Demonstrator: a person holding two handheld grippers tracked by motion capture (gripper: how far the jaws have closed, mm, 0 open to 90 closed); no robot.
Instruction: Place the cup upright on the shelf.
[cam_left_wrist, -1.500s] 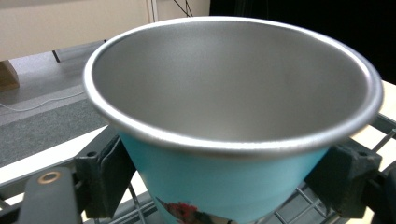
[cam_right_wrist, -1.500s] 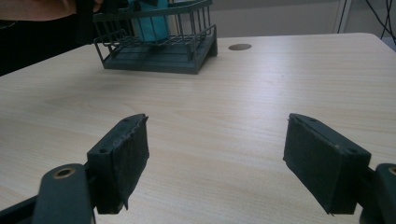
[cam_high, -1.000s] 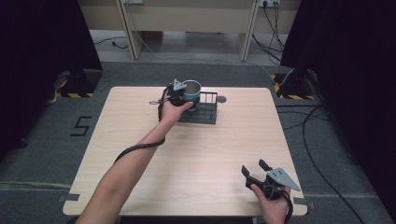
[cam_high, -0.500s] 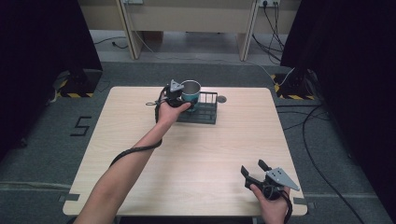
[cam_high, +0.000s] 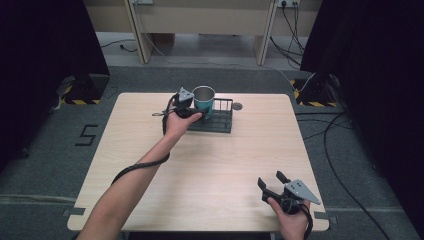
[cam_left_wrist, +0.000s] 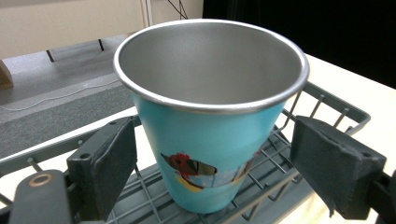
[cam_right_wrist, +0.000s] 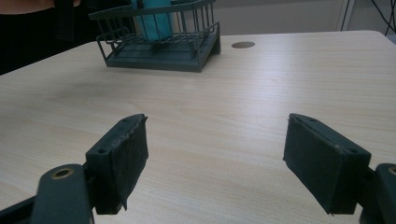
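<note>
We have the teal cup (cam_left_wrist: 210, 135) standing upright in the wire rack (cam_high: 220, 122), at the rack's left end. Our left gripper (cam_left_wrist: 224, 172) sits around the cup with its jaws spread, a gap on each side, so the cup looks released or not yet gripped; we judge the placing done, with only drawing the hand away left. Our right gripper (cam_high: 272, 186) rests well apart from the rack, at the near right corner, jaws wide and holding nothing. The pale wood table (cam_high: 210, 185) carries a small round disc (cam_high: 237, 106) just right of the rack. Beyond the rack lie grey carpet, cables and dark curtains.
</note>
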